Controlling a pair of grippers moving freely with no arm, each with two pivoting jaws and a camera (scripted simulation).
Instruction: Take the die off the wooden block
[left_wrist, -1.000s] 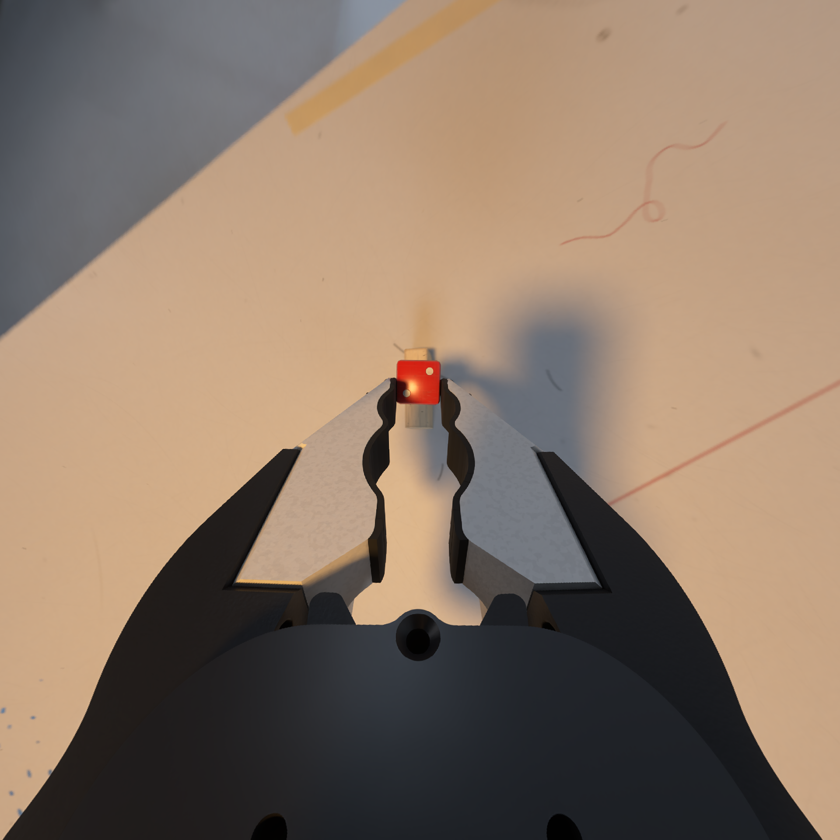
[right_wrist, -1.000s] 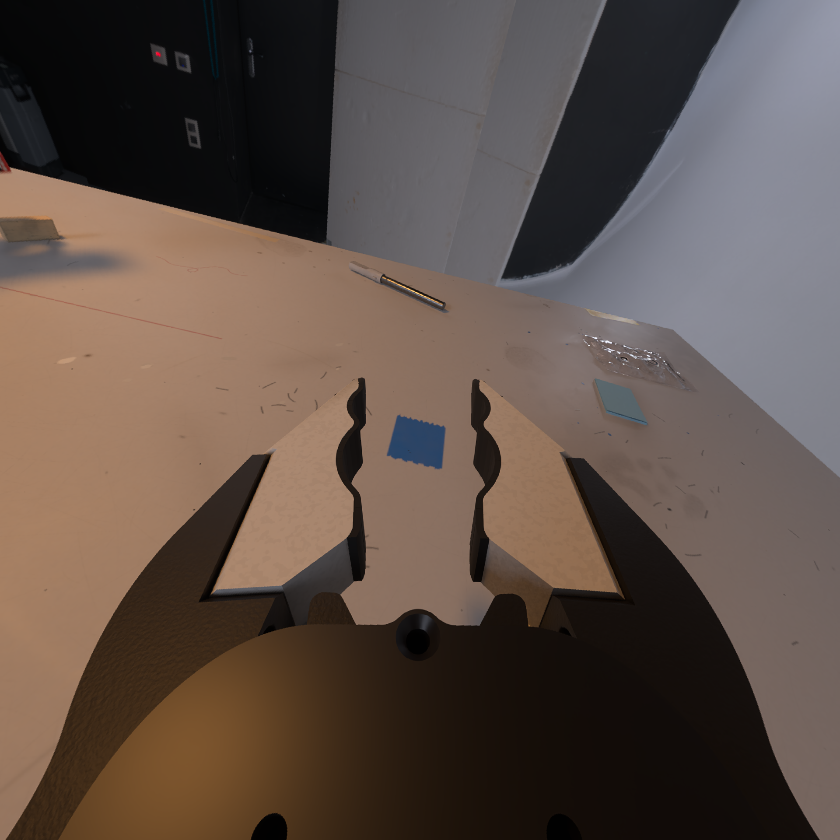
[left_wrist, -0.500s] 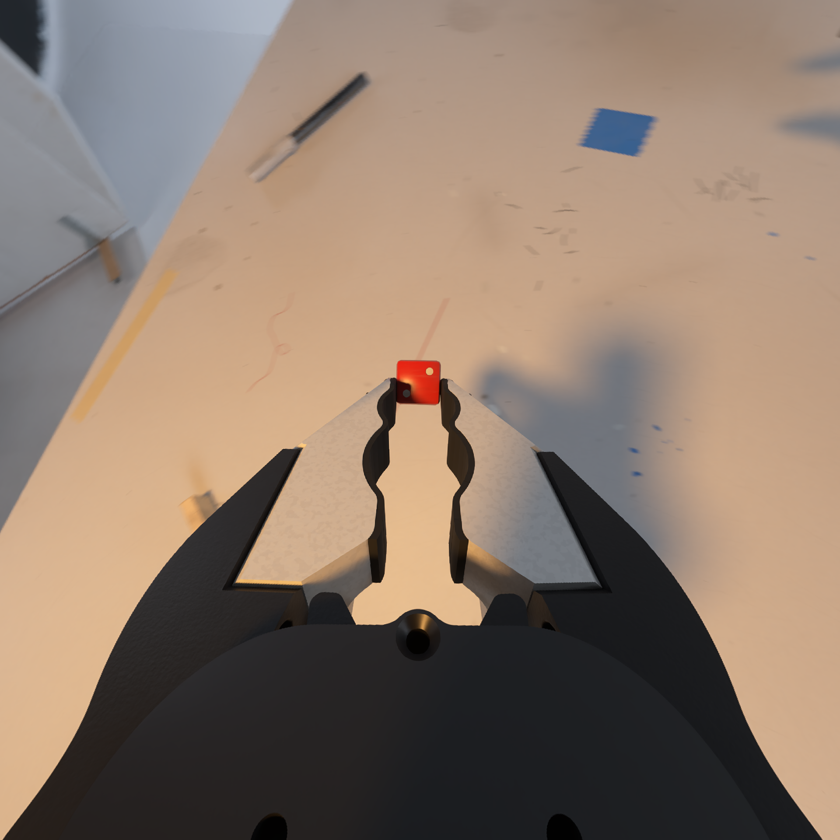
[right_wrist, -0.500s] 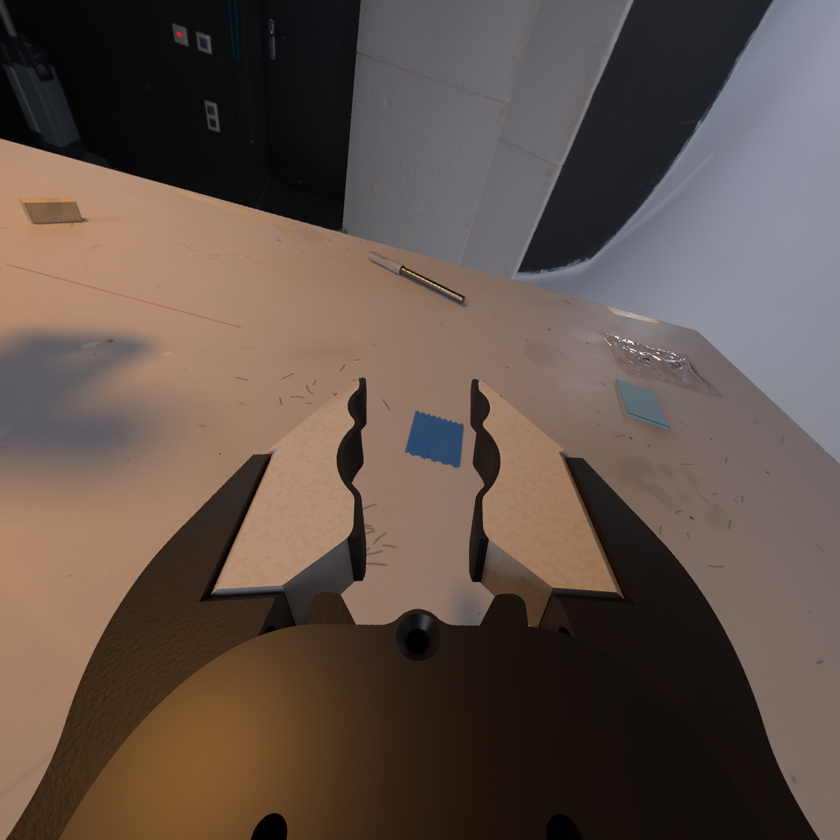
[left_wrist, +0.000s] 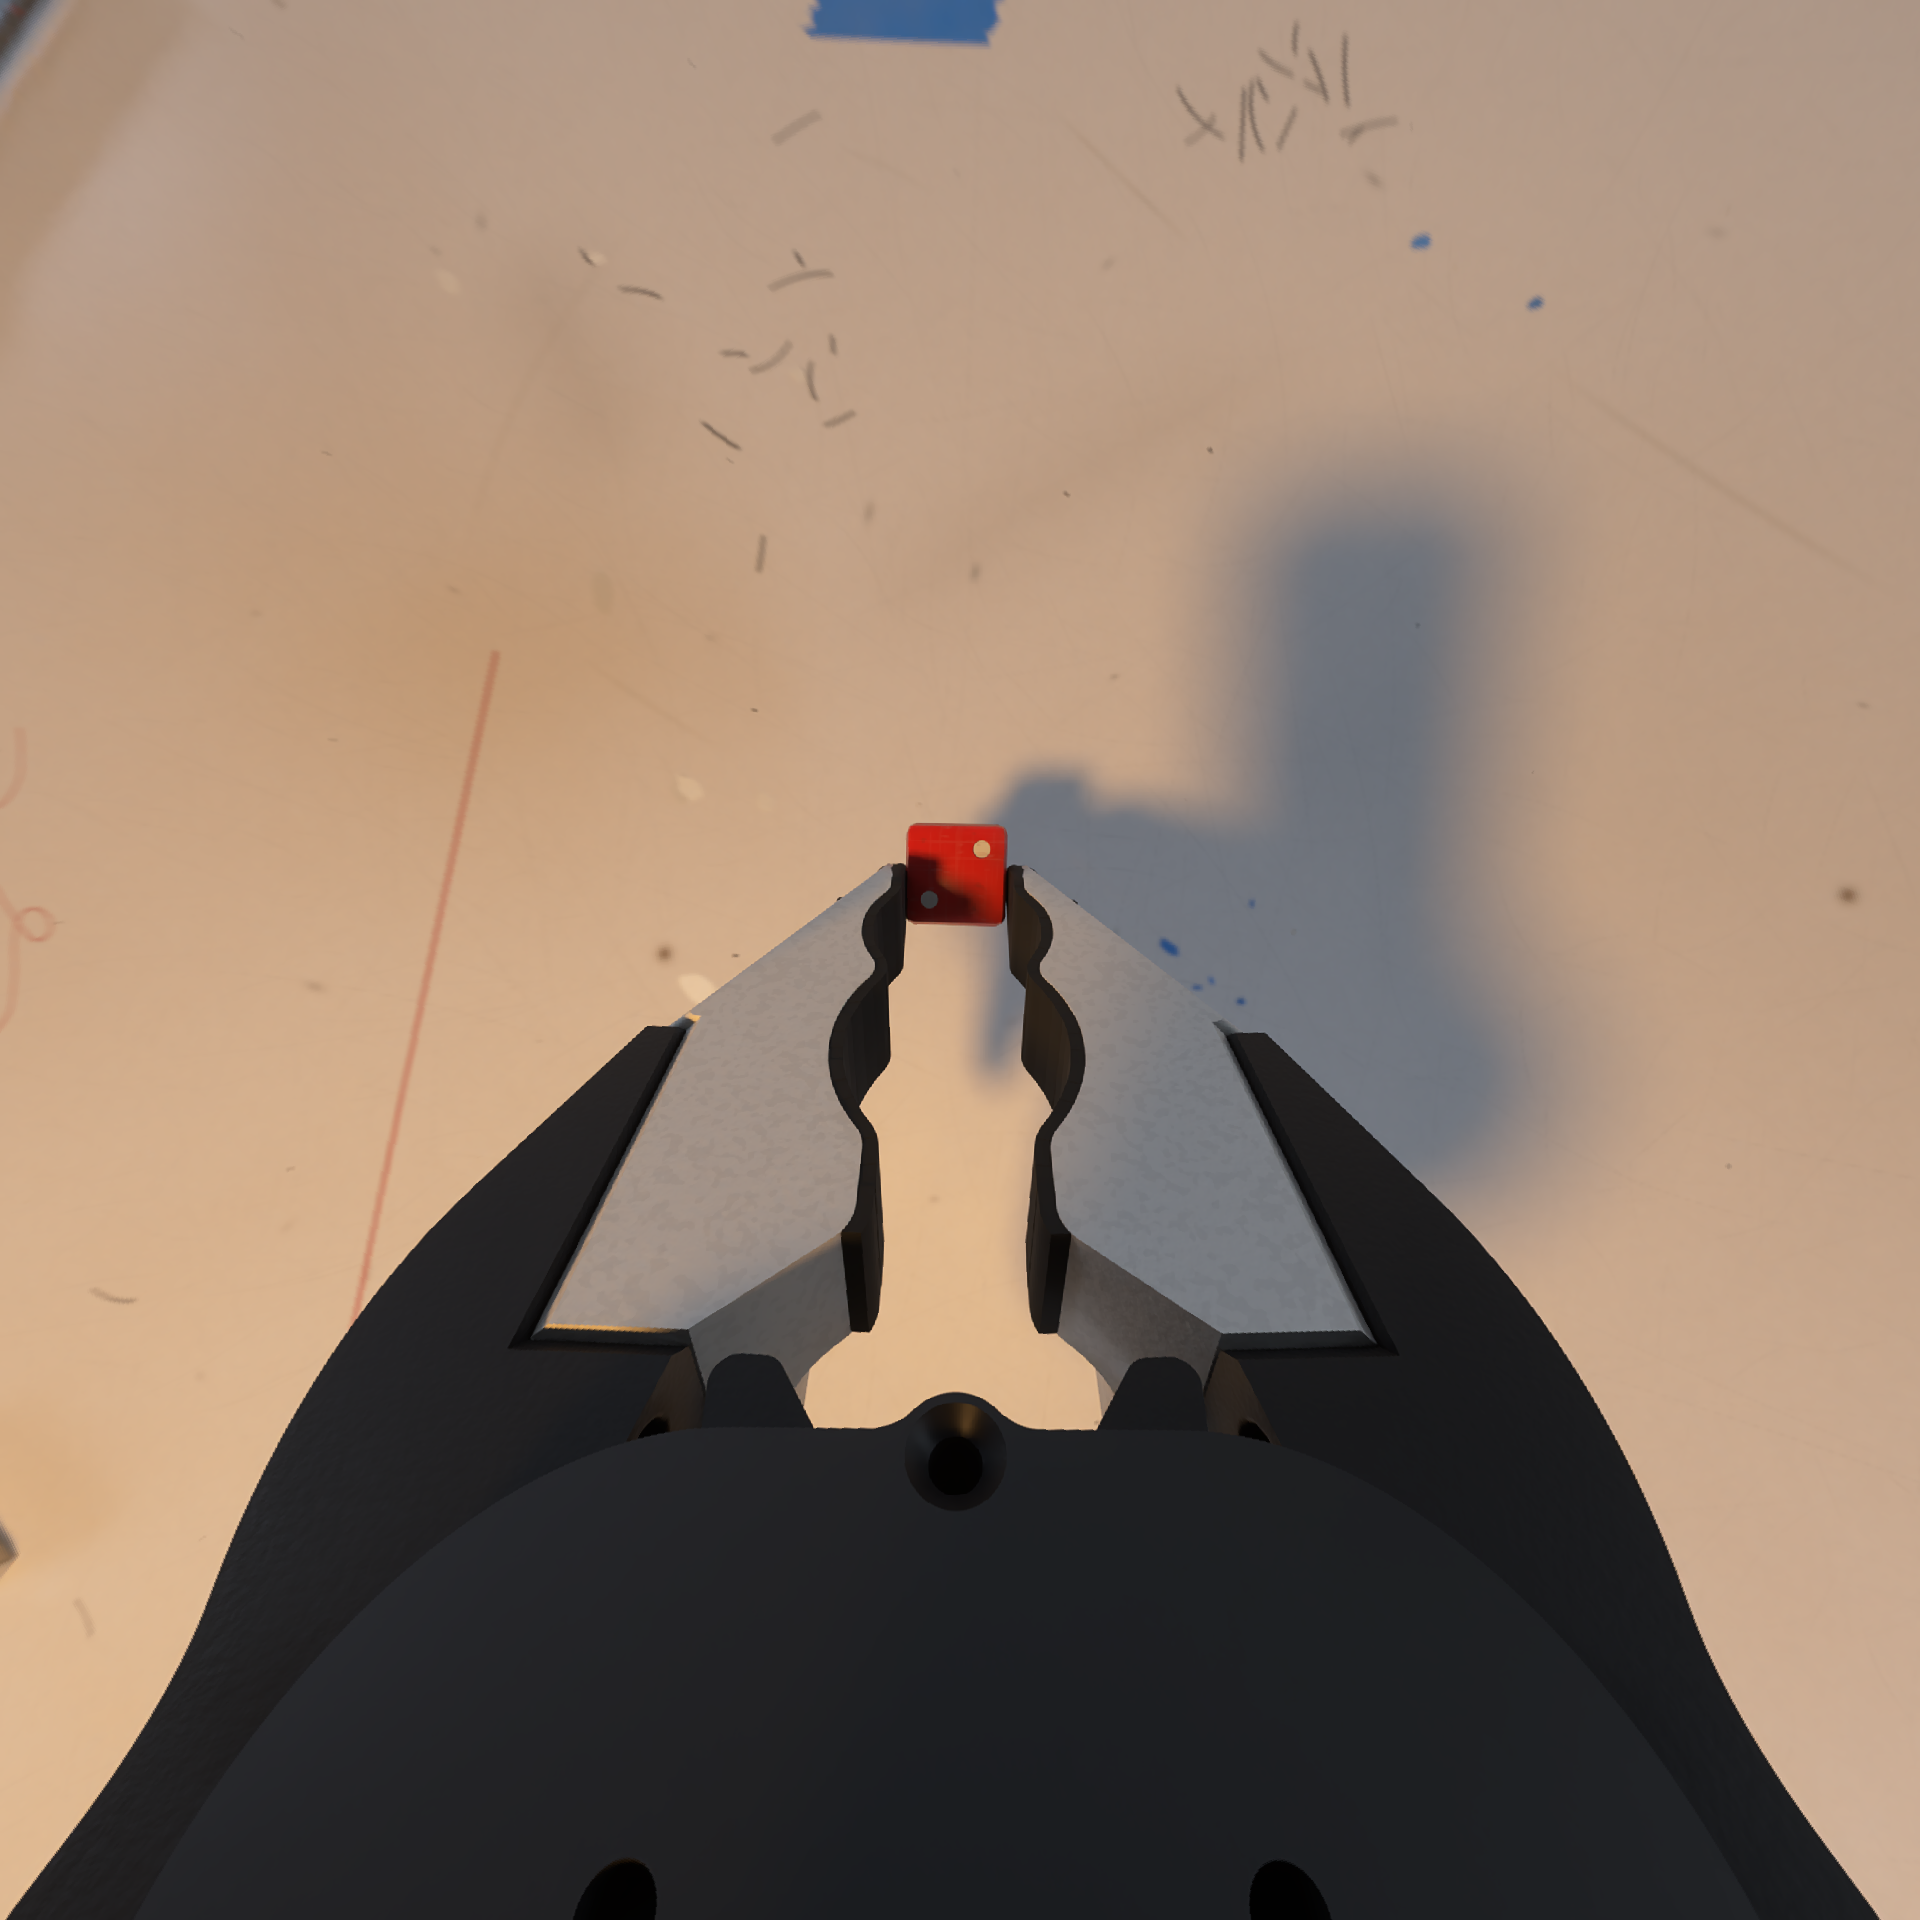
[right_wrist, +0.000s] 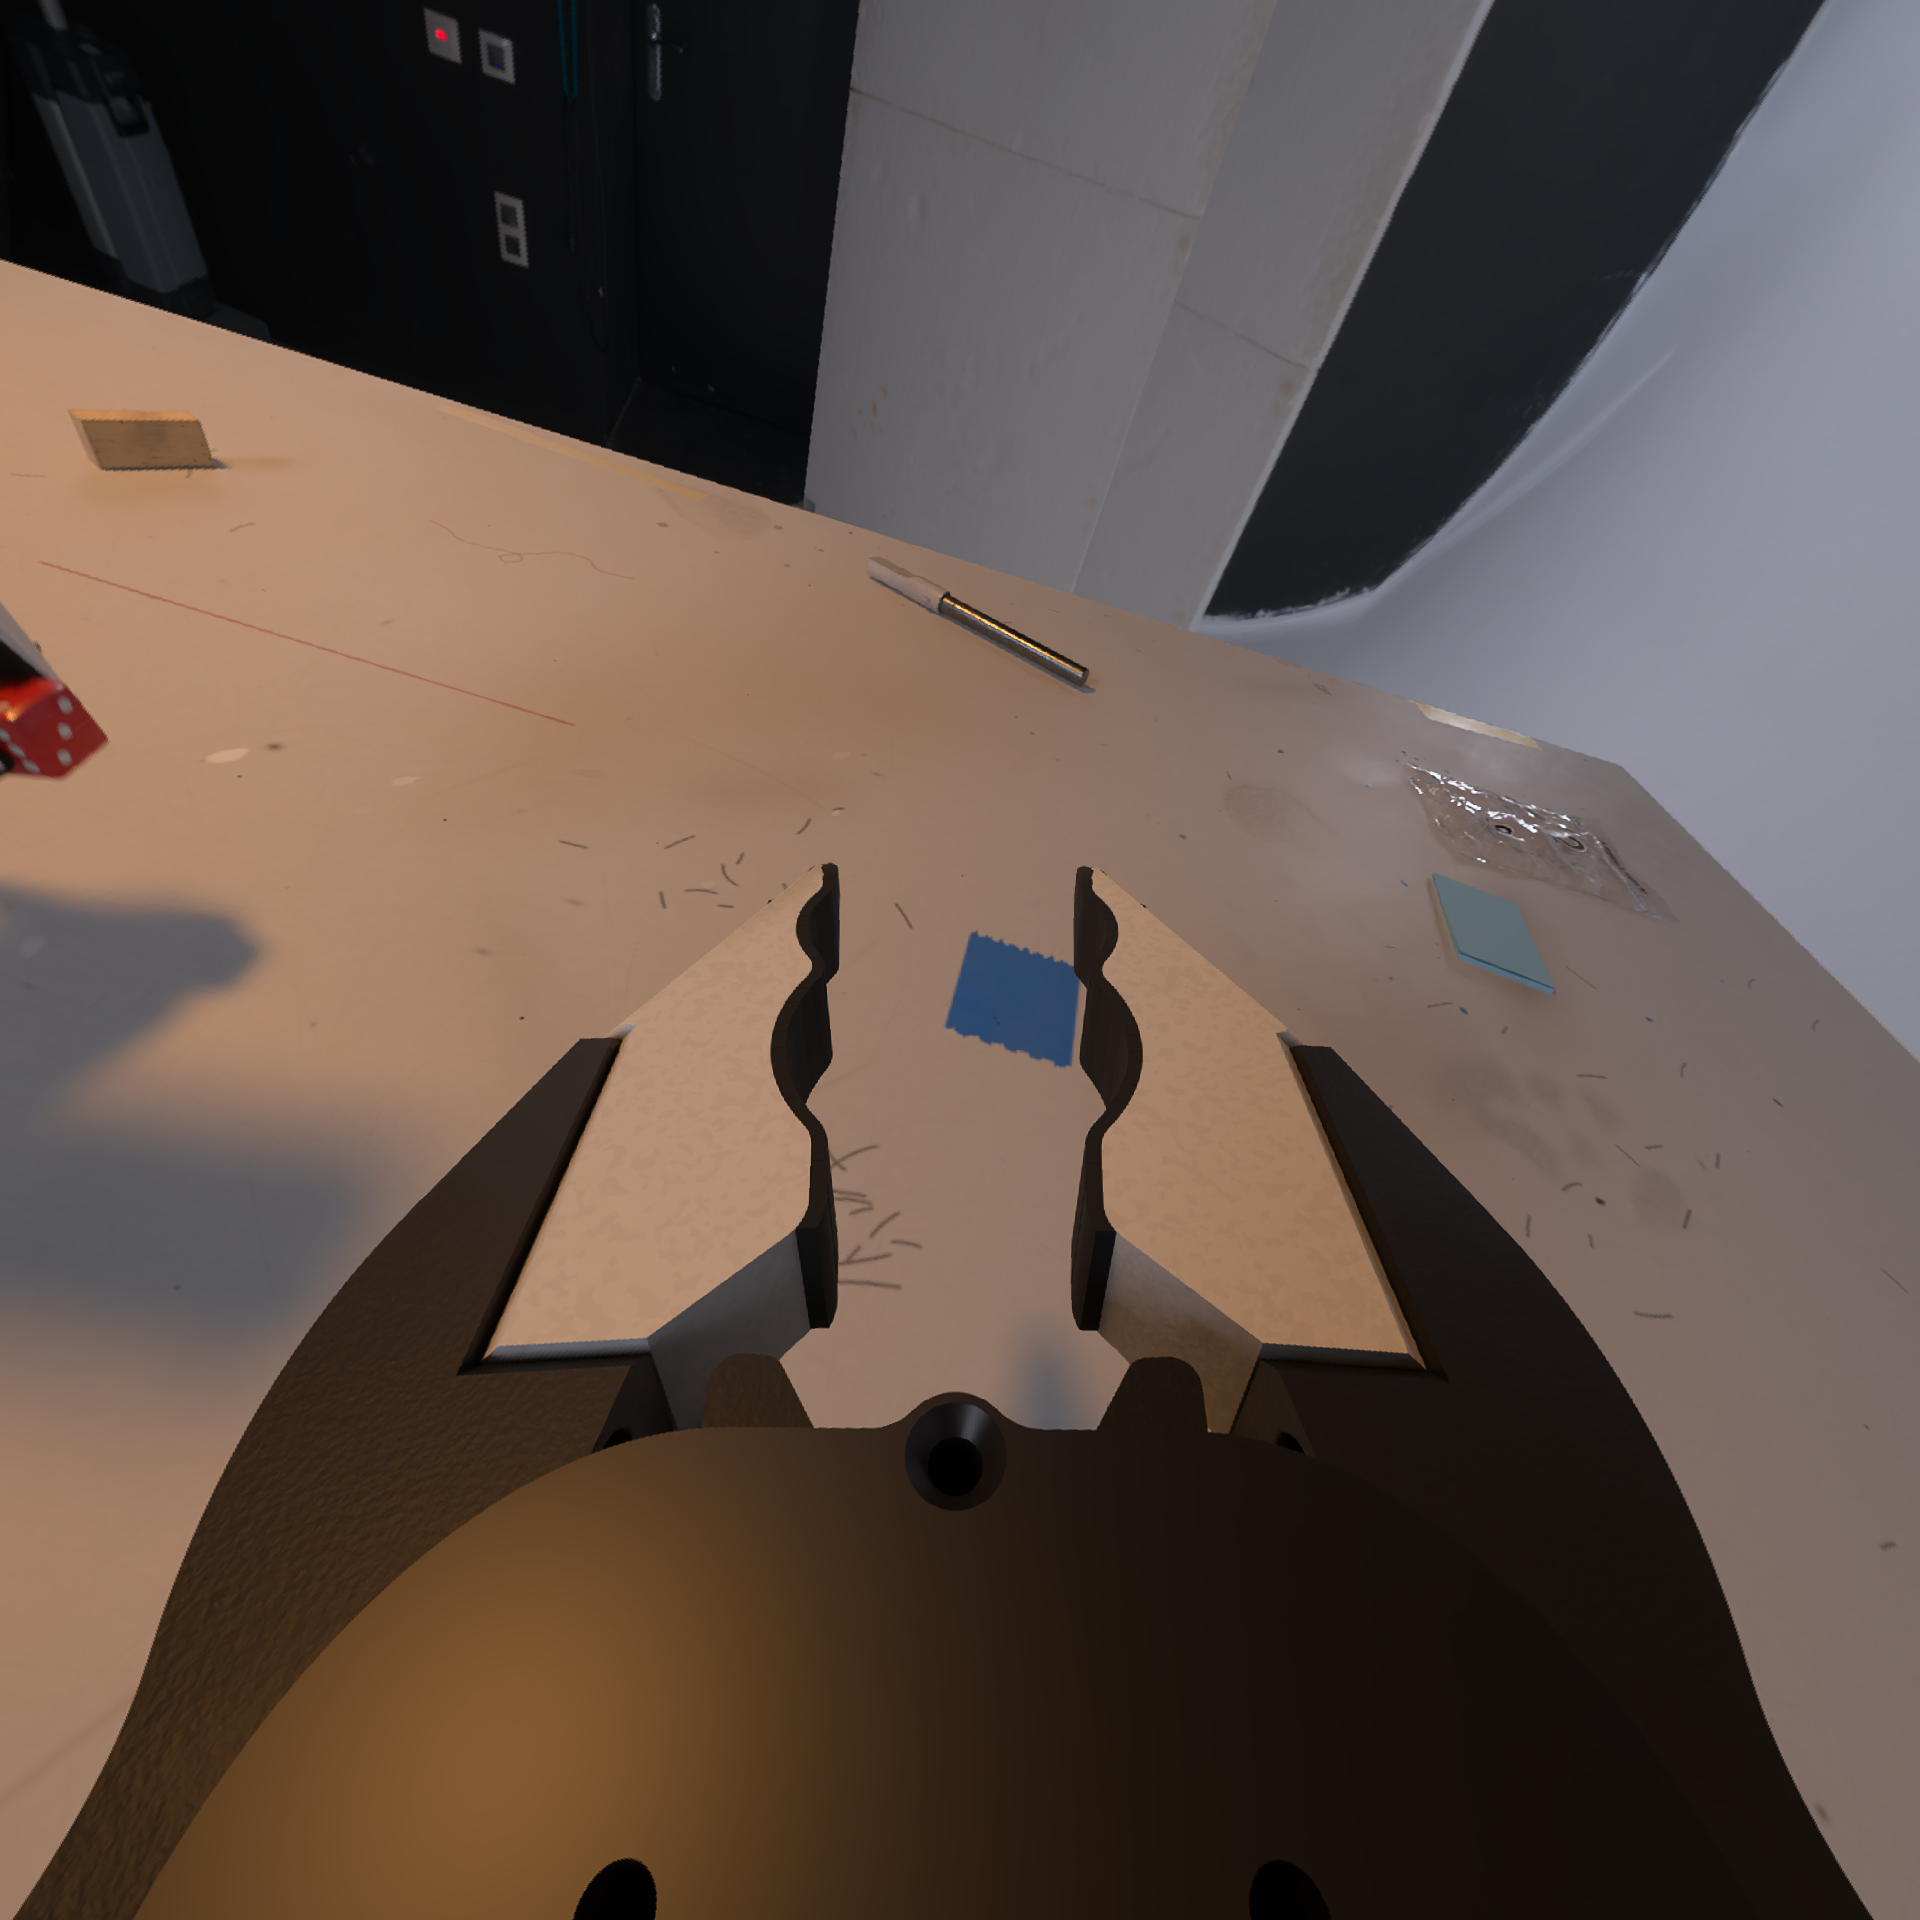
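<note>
My left gripper (left_wrist: 956, 883) is shut on the red die (left_wrist: 956, 873), pinched between its fingertips and held above the table. The die also shows at the left edge of the right wrist view (right_wrist: 47, 732), held in the air by the left gripper's tip. The wooden block (right_wrist: 145, 438) lies on the table at the far left of the right wrist view, with nothing on it and well apart from the die. My right gripper (right_wrist: 954, 883) is open and empty, hovering over the table above a blue patch (right_wrist: 1013, 997).
A pen (right_wrist: 977, 620) lies near the far table edge. A light blue pad (right_wrist: 1491, 932) and a crinkled clear bag (right_wrist: 1527, 831) sit at the right. A red line (left_wrist: 426, 977) is drawn on the table. The blue patch shows in the left wrist view (left_wrist: 899, 21).
My left gripper has lifted the die off the wooden block and carried it away toward the right gripper's side. The right gripper shifted slightly; the die has entered its view.
</note>
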